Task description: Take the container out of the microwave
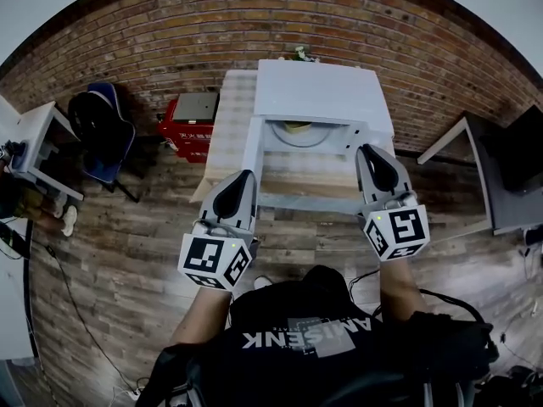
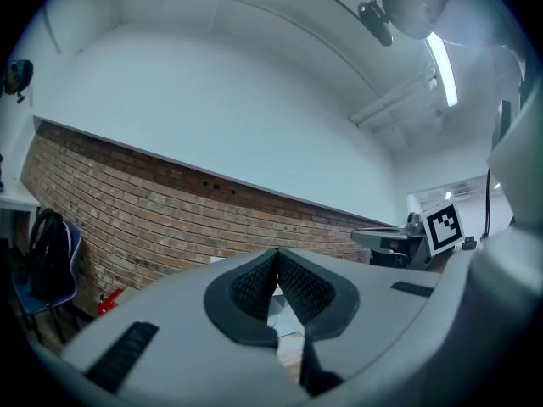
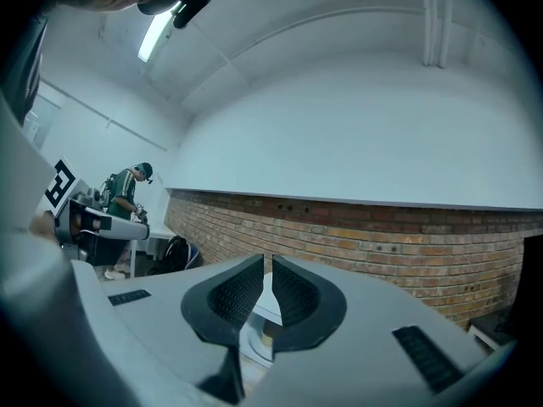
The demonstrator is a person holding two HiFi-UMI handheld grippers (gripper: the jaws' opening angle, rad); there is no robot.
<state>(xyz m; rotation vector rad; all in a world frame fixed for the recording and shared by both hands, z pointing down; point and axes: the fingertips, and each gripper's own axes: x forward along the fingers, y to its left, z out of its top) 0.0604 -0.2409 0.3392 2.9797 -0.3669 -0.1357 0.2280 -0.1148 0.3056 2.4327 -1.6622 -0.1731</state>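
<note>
Yellowish container (image 1: 297,128) in microwave (image 1: 322,91), beyond right gripper (image 1: 366,150)

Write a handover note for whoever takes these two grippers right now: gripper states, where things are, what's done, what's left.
Left gripper: shut, empty, level, by the left edge of the open door.
Right gripper: shut, empty, level, by the door's right edge.
Microwave: on the table, door folded down toward you.
Container: inside the microwave on the round plate, untouched.
Done: door is open.
Left: open the jaws, reach in, grip the container, bring it out.
</note>
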